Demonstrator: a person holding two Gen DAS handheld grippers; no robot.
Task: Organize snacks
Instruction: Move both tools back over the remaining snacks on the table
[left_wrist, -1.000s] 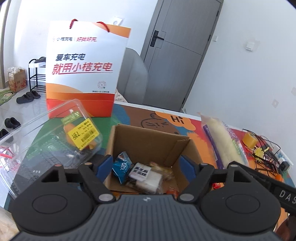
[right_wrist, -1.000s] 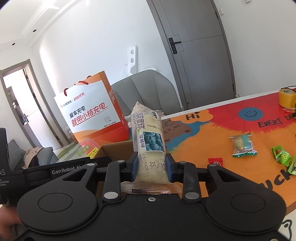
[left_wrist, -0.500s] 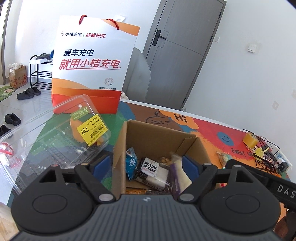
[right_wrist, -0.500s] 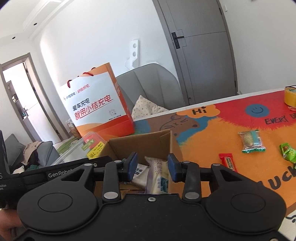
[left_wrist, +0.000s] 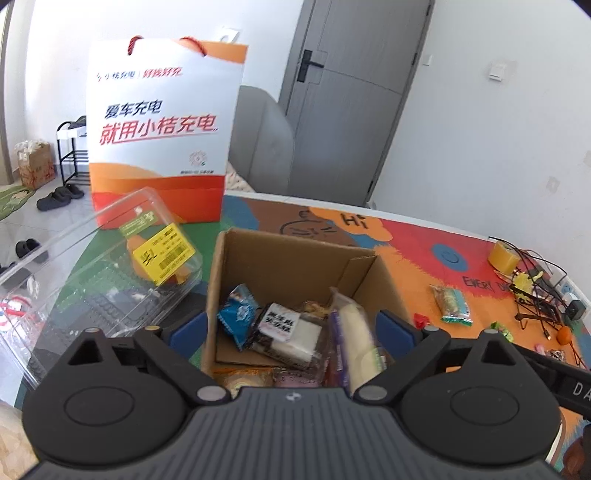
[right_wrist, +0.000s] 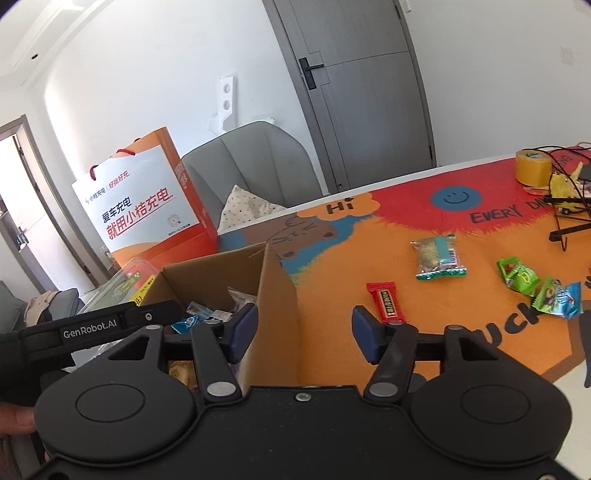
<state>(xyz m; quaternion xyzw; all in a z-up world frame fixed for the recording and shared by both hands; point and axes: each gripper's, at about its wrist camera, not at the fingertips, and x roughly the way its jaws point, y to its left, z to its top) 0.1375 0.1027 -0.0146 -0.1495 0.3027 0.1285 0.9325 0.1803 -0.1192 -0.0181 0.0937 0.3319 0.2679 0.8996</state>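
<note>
Box (left_wrist: 288, 266) sits on the tabletop (right_wrist: 332, 295), open top; long cream snack pack (left_wrist: 356, 332) inside it, long axis running near to far. My left tongs (left_wrist: 291, 328) straddle the box, opening, gripping nothing. Right tongs (right_wrist: 301, 332) opening, empty, over the box's right wall. Only right view shows "GenRobot.AI"; red bar (right_wrist: 386, 304) lies just beyond.

- Orange-and-white paper bag (left_wrist: 162, 133), upright behind the clear plastic container (left_wrist: 92, 273).
- Grey chair (right_wrist: 251, 173) and grey door (right_wrist: 354, 88) beyond the table.
- Yellow tape roll (right_wrist: 532, 168) beside tangled cables (left_wrist: 535, 288).
</note>
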